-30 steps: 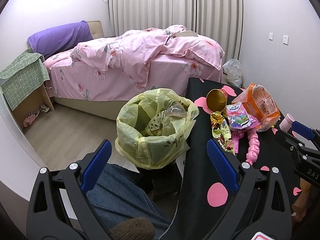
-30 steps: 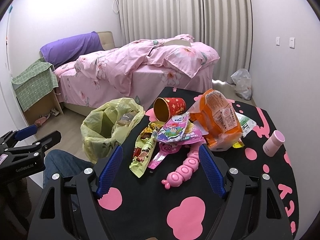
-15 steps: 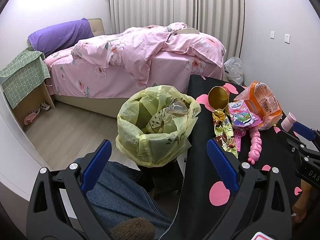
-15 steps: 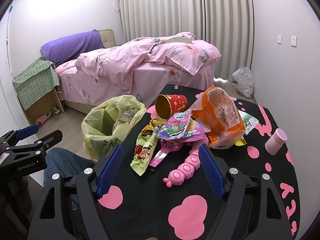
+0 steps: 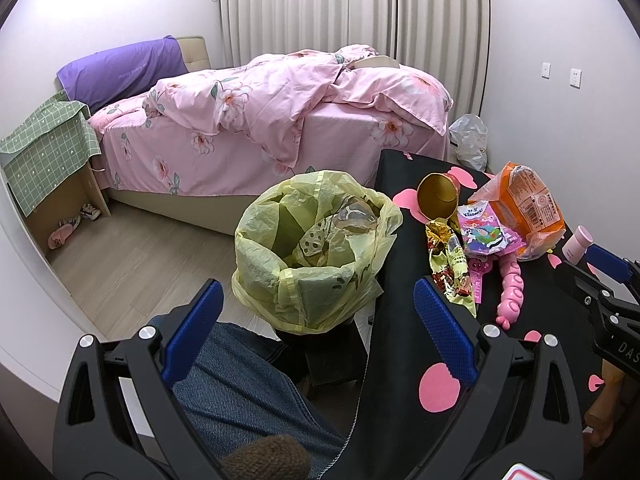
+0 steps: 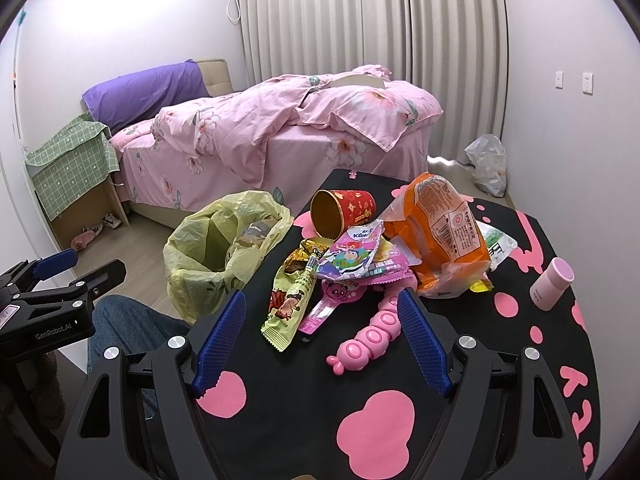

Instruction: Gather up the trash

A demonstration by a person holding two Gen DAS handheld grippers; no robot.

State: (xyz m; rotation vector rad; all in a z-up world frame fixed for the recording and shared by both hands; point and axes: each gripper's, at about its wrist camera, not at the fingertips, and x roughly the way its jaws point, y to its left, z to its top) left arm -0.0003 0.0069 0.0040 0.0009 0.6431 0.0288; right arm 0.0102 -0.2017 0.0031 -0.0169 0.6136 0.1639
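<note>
- While both tools hang empty, the left tool [image 5: 316,316] gapes wide above the yellow-lined trash bin [image 5: 316,248] at frame centre.
- Right tool [image 6: 320,340], fingers spread, faces the wrapper pile [image 6: 352,260] mid-frame on the black counter [image 6: 400,360].
- Red paper cup [image 6: 344,212] lies tipped; orange bag [image 6: 444,232] beside it.

Wrappers [image 6: 292,300], tipped red paper cup [image 6: 340,213] and crumpled orange bag [image 6: 448,236] heaped on black table [image 6: 280,432]; yellow-lined bin [image 5: 312,256] alongside, open, part-filled.

Bare table [image 6: 304,412] lies before the wrapper pile [image 6: 352,264]; the trash bag [image 6: 224,252] mouth gapes unobstructed.
</note>
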